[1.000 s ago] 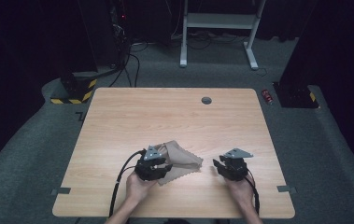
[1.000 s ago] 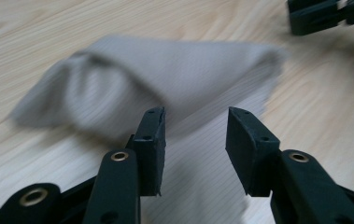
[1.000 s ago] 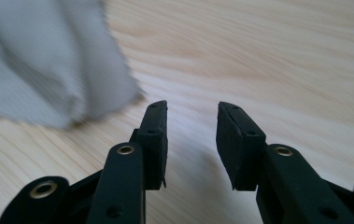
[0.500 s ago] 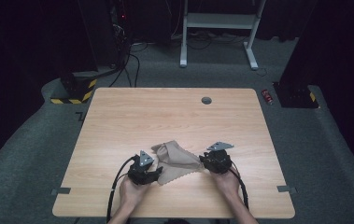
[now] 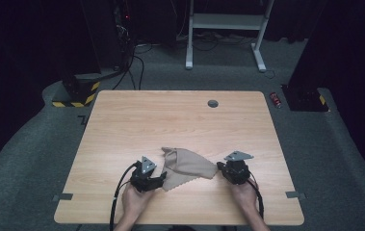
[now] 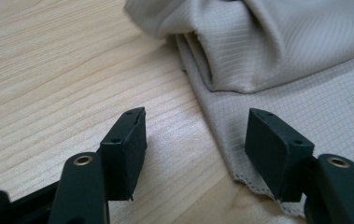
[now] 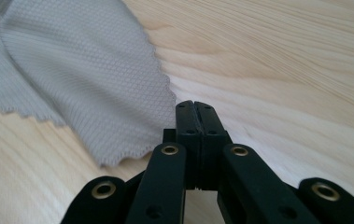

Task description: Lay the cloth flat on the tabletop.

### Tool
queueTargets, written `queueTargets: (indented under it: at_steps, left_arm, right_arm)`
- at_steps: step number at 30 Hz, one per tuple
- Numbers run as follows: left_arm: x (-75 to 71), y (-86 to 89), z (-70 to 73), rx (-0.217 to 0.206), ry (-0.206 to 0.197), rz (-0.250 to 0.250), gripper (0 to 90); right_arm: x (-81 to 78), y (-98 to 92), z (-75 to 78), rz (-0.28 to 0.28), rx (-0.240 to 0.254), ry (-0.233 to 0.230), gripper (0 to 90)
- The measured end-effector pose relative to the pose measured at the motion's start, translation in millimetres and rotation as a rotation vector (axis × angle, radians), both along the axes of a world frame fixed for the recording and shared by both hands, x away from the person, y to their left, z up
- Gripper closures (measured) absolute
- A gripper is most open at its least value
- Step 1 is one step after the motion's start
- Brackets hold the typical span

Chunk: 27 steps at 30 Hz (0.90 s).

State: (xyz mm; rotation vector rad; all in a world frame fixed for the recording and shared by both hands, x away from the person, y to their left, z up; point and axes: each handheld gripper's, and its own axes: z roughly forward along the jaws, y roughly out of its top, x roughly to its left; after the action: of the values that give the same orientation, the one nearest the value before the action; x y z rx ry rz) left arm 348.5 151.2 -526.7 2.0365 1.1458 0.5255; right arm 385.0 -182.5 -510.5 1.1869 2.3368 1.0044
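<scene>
I work at a light wooden table [image 5: 180, 120] with visible grain, its top bare apart from a small dark round grommet [image 5: 213, 103] near the far edge, well beyond both my grippers; grey tape tabs sit at the near left and right edges. My left gripper [image 5: 160, 179] is low over the near part of the table, its jaws standing wide apart and just opened further, nothing pressed between them; in the left gripper view the hemmed edge of the beige cloth [image 6: 277, 70] runs between the two pads, the right pad over the flat fabric, the left pad over bare wood, and a bunched fold lies just ahead of the tips. My right gripper [image 5: 220, 169] has just closed and its jaws are tight together; in the right gripper view the scalloped edge of the cloth [image 7: 86, 79] lies just left of and ahead of the tips, and I cannot tell whether a sliver of the edge is caught or merely touches. From the high view the cloth [image 5: 187, 166] lies crumpled between my two grippers, touching or nearly touching both. Around the table is grey carpet [image 5: 50, 144]; beyond my left gripper, past the table's far left corner, a black-yellow striped block [image 5: 76, 96]; far ahead a white desk frame [image 5: 226, 29] with cables in a dark room; a small red item [image 5: 276, 99] on the floor past the far right corner
</scene>
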Motion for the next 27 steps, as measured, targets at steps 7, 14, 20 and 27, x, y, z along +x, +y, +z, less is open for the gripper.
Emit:
queueTargets:
  at_steps: [7, 14, 20, 27]
  left_arm:
    - [-0.1, -0.1, -0.1, -0.002, 0.001, 0.001, 38.9]
    - [0.1, 0.1, 0.0, 0.001, 0.001, -0.005, 37.9]
    - [0.2, 0.1, 0.0, 0.001, 0.001, -0.005, 37.9]
    - [0.2, 0.2, 0.0, 0.000, 0.001, -0.004, 37.7]
  right_arm:
    - [-17.3, -23.4, 3.4, -0.038, -0.013, -0.013, 89.5]
    - [-33.8, -35.9, -6.2, -0.053, -0.017, 0.013, 89.4]
    - [-20.0, -22.1, 7.8, -0.050, 0.003, 0.010, 70.7]
    - [15.2, 27.2, 14.8, 0.035, -0.007, 0.013, 61.3]
